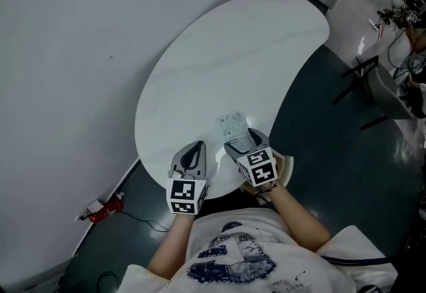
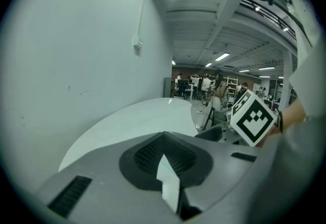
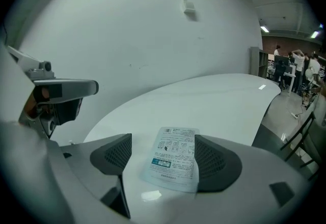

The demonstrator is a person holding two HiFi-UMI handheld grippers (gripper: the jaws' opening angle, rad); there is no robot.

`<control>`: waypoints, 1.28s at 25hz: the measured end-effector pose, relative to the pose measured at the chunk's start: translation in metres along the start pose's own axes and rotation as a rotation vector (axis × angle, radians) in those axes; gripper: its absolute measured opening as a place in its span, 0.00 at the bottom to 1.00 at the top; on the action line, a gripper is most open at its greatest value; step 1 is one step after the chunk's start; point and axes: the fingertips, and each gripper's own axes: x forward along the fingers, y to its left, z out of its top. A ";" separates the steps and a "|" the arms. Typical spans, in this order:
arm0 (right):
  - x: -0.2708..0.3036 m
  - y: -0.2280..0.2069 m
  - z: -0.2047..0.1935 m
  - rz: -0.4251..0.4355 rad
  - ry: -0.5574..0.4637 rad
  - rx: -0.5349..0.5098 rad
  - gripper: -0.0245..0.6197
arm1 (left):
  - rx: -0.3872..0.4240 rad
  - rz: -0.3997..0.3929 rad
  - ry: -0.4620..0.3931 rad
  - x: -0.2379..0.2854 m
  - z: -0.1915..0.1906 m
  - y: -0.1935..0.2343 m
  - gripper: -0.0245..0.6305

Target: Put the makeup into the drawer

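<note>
To the far left we see the plain grey wall (image 1: 66,52), and at its foot a small red thing (image 1: 106,208) on the dark floor (image 1: 319,152), too small for us to name. The left gripper (image 1: 196,147) sits at the near edge of the white curved table (image 1: 219,52). Its jaws are drawn together with the tips meeting. A pale sliver shows in the slot behind them, and we cannot tell what it is.

Just to the right the makeup sachet (image 3: 173,159) lies flat on the table. It is thin, pale and rectangular, and its face is covered with small print, little pictograms and a coloured bar low down. The lettering is too fine for us to read.

The right gripper (image 3: 162,152) has its jaws spread wide, one on either side of the sachet. The sachet's right edge runs up against the right pad, and we cannot tell whether they touch. In the head view the gripper's body covers the sachet's near end. Farther right a chair (image 1: 385,93) is partly cut off.
</note>
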 end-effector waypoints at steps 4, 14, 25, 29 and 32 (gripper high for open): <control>0.016 -0.010 -0.008 -0.019 0.024 0.007 0.60 | 0.002 0.004 0.012 0.002 -0.001 0.003 0.11; 0.050 -0.023 -0.026 -0.061 0.060 -0.004 0.63 | -0.002 0.013 0.046 0.002 -0.013 0.011 0.11; 0.064 -0.027 -0.035 -0.070 0.082 0.007 0.65 | -0.010 0.008 0.060 0.008 -0.021 0.013 0.11; 0.064 -0.029 -0.039 -0.091 0.105 -0.022 0.65 | -0.007 0.009 0.066 0.007 -0.021 0.012 0.11; 0.066 -0.029 -0.037 -0.113 0.097 -0.072 0.65 | -0.008 0.013 0.072 0.006 -0.022 0.012 0.11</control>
